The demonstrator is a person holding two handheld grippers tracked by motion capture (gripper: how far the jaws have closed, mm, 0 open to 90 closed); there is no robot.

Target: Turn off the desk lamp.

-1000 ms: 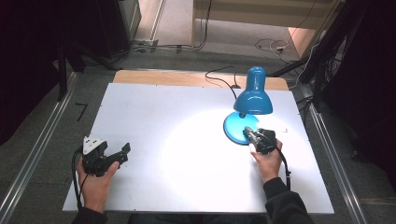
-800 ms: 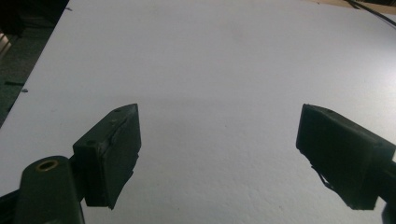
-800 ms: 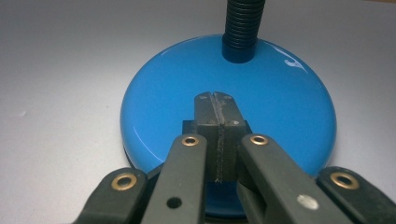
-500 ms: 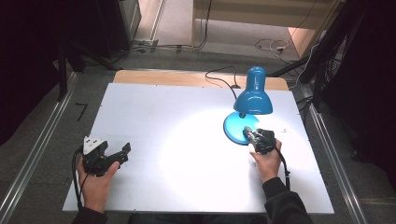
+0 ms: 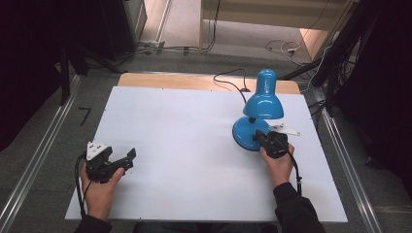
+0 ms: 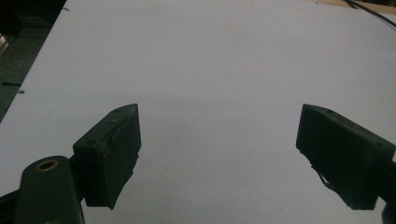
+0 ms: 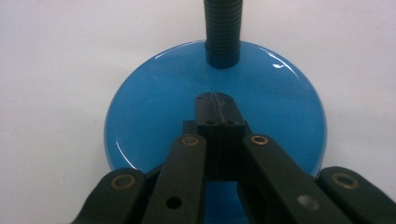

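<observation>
We see our left gripper resting on the near left of the white table, jaws spread wide, holding nothing. Farther right, our right gripper has its jaws pressed together over the round base of a glossy blue desk lamp, whose shade tilts down.

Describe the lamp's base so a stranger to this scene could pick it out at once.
Start at the white table, then move to its far right part, where the blue desk lamp stands. The base is the flat, glossy blue disc under its shade, with the ribbed neck rising from it and the right gripper closed above it.
</observation>
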